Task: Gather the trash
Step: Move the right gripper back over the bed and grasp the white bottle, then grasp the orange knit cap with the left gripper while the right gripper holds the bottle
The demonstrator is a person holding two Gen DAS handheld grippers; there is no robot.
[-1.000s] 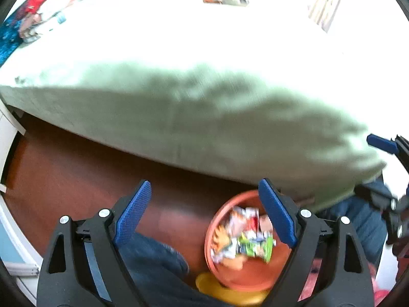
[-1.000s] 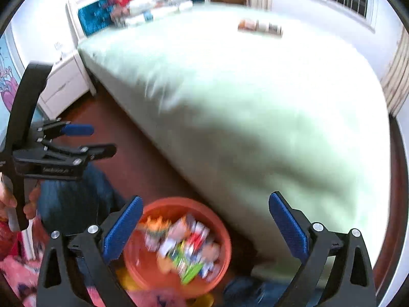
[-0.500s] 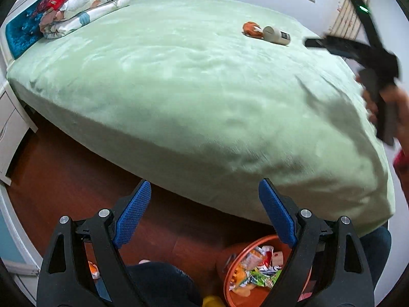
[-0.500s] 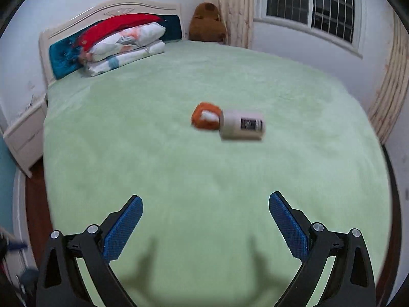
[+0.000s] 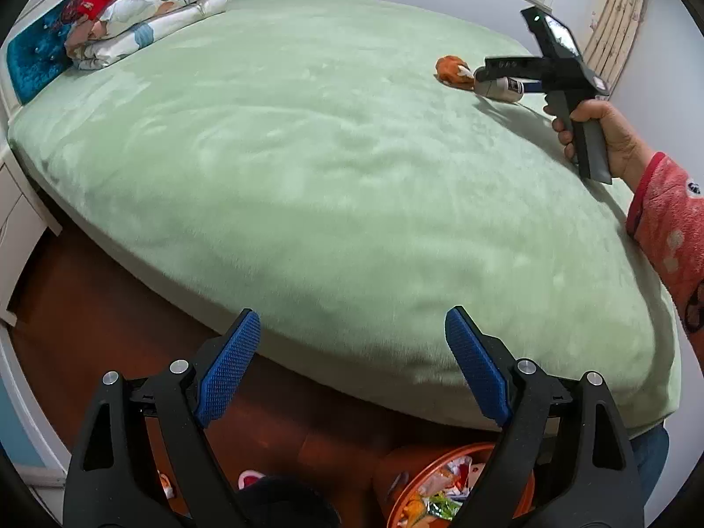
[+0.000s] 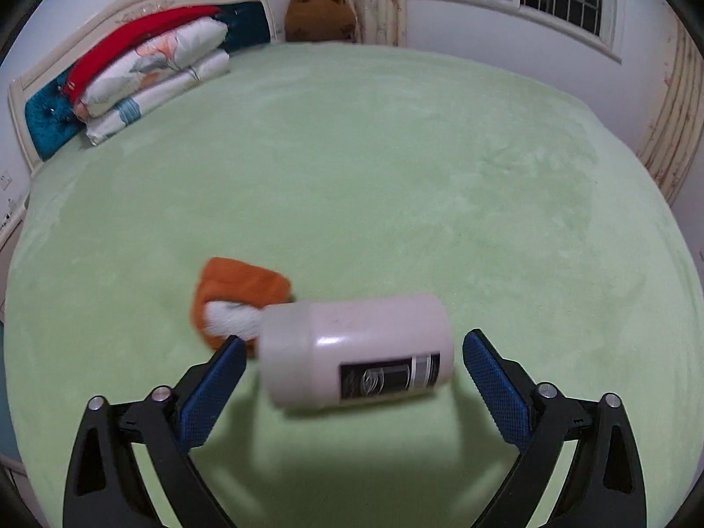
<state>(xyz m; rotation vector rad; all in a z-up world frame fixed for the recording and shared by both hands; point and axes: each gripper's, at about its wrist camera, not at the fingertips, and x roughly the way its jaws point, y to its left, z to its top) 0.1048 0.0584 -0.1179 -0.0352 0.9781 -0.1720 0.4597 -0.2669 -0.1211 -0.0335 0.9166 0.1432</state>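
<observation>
A white plastic bottle (image 6: 356, 350) with a black label lies on its side on the green bed (image 6: 396, 176), next to a crumpled orange and white wrapper (image 6: 235, 303). My right gripper (image 6: 352, 378) is open with its blue pads on either side of the bottle, not touching it. In the left wrist view the bottle (image 5: 501, 88), the wrapper (image 5: 453, 71) and the right gripper (image 5: 519, 77) show far across the bed. My left gripper (image 5: 352, 367) is open and empty over the bed's near edge. An orange bin (image 5: 396, 475) full of wrappers stands on the floor below it.
Folded pillows and a red blanket (image 6: 145, 66) are stacked at the headboard. A brown plush toy (image 6: 319, 6) sits in the far corner by the curtain. A white nightstand (image 5: 13, 229) stands left of the bed on the brown wooden floor (image 5: 88, 308).
My right gripper moved from above the bin out over the bed and closed in on the bottle, which now lies between its fingers. My left gripper rose from the bin to face the bed.
</observation>
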